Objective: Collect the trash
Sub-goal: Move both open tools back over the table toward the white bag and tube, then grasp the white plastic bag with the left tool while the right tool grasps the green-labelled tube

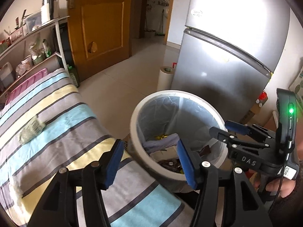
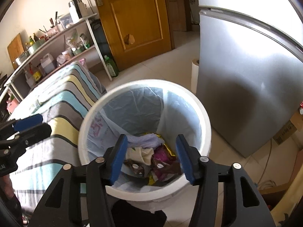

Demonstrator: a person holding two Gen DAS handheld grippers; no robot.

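A white trash bin (image 2: 204, 124) lined with a clear bag stands on the floor beside the bed and holds several wrappers and tissues (image 2: 151, 158). The bin also shows in the left wrist view (image 1: 136, 132). My right gripper (image 2: 151, 157) is open and empty, just above the bin's mouth. My left gripper (image 1: 149, 162) is open and empty over the bin's near rim at the bed edge. A green-white crumpled packet (image 1: 31, 129) lies on the striped bedsheet (image 1: 56, 132), to the left of the left gripper. The right gripper (image 1: 225, 130) shows at the right of the left wrist view.
A silver fridge (image 1: 227, 60) stands behind the bin. A wooden door (image 1: 98, 19) and a cluttered shelf rack (image 1: 28, 43) are at the back left. A white paper roll (image 1: 164, 77) stands by the fridge. Cardboard boxes (image 2: 286, 132) sit at the right.
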